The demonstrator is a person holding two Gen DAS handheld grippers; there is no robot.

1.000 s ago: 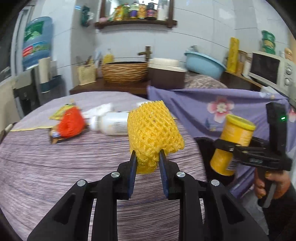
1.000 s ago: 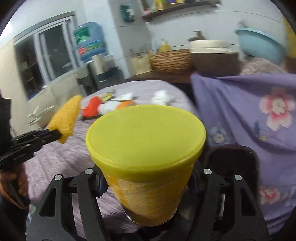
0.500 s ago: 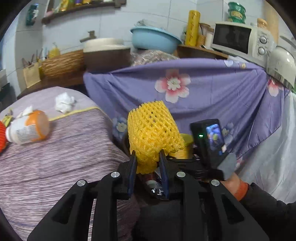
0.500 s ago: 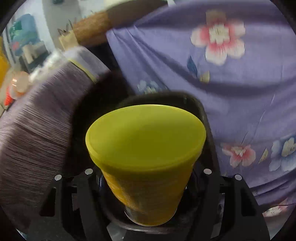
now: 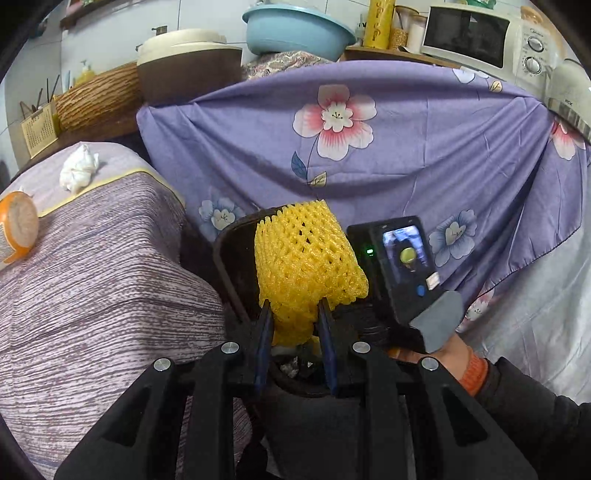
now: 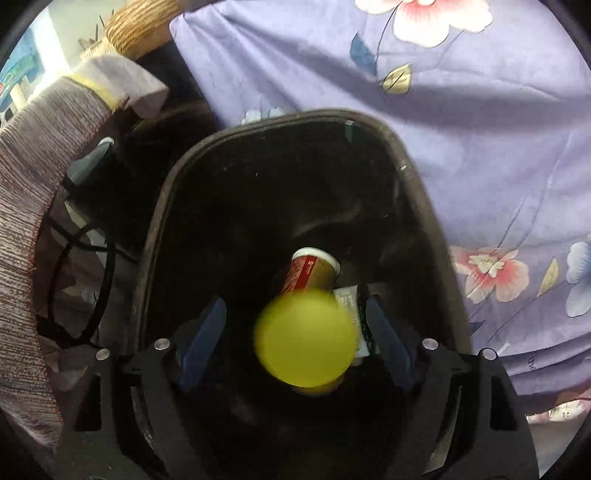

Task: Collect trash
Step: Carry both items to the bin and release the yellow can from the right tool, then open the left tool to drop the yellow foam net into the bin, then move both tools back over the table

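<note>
My left gripper (image 5: 294,317) is shut on a yellow foam fruit net (image 5: 306,258) and holds it over the black trash bin (image 5: 231,251) beside the table. My right gripper (image 6: 295,332) is open above the bin (image 6: 162,206). The yellow-lidded canister (image 6: 306,341) is blurred between the spread fingers, clear of both pads, dropping into the bin. A red paper cup (image 6: 308,271) and a white wrapper (image 6: 349,302) lie inside the bin. The right gripper's body with its screen (image 5: 402,266) shows in the left wrist view.
The table with a striped purple cloth (image 5: 92,277) holds an orange-capped white bottle (image 5: 14,225) and a crumpled tissue (image 5: 77,170). A purple floral sheet (image 5: 406,155) hangs behind the bin. A basket, pot, blue basin and microwave (image 5: 476,33) stand behind.
Both grippers moved from the table to over the bin. The right gripper opened and let go of the yellow canister, which is falling. The left gripper still holds the foam net.
</note>
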